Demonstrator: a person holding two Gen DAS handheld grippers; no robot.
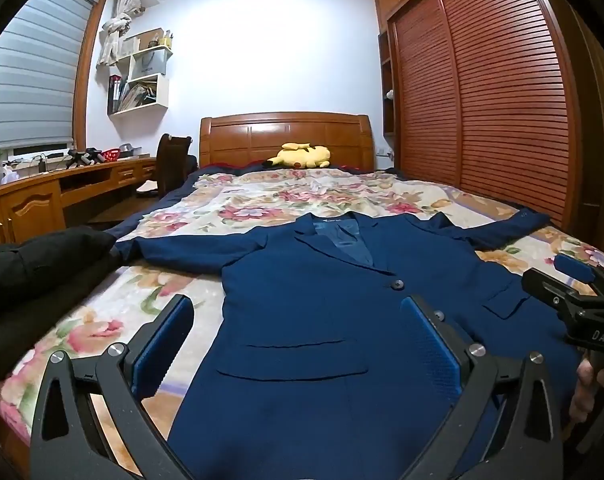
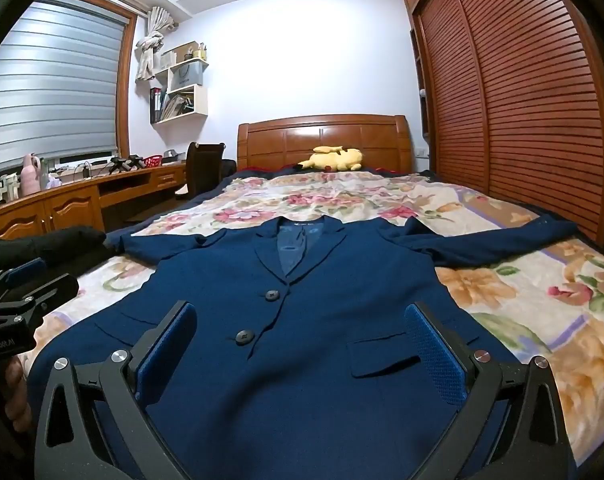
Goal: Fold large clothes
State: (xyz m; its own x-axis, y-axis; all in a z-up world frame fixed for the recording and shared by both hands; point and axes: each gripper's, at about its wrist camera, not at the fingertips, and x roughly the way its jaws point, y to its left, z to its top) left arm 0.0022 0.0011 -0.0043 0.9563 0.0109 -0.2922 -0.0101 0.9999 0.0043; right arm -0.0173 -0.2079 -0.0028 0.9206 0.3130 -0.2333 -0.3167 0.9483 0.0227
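Both my tongs, left tongs (image 1: 298,340) and right tongs (image 2: 302,344), are spread wide with nothing in them, hovering over the hem end of the blue jacket (image 2: 302,320). It's flat, face up on the bed (image 2: 522,292), collar pointing at the headboard (image 2: 322,136), sleeves out sideways. Folding hasn't started; next I'd probably grab a sleeve and bring it across.

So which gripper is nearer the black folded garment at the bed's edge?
Left. The left gripper hovers open over the blue jacket, with the black garment just to its left. The right gripper hovers open over the jacket's other half, farther away.
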